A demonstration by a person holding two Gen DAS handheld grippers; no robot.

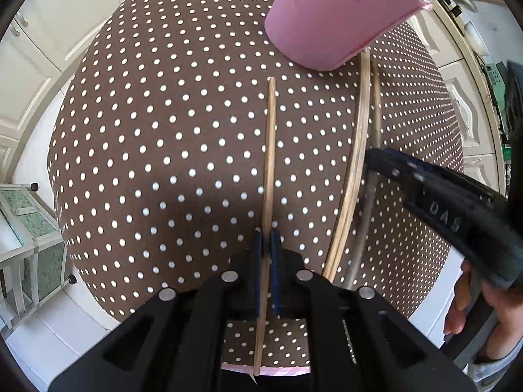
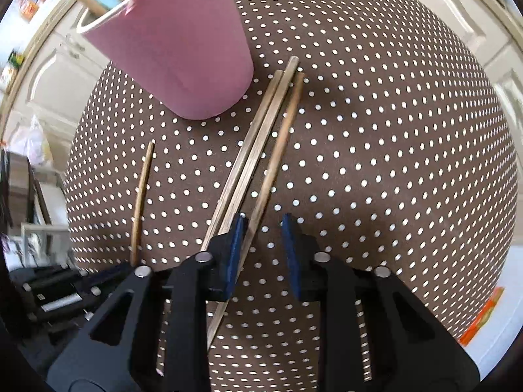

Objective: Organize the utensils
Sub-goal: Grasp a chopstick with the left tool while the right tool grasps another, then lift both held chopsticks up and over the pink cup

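Steeply downward, left gripper (image 1: 268, 241) jaws clamping chopstick (image 1: 270, 150), right gripper (image 2: 263, 225) astride another.

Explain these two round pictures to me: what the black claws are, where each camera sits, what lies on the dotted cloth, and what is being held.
A person holds a handheld gripper in each hand; each carries a fisheye camera looking along its fingers. The left camera shows the left gripper shut on a single chopstick. The right camera shows the right gripper over a bundle of three chopsticks, one between its jaws, which are not visibly pressing it. All lie on a brown polka-dot tablecloth, beside a pink cup.
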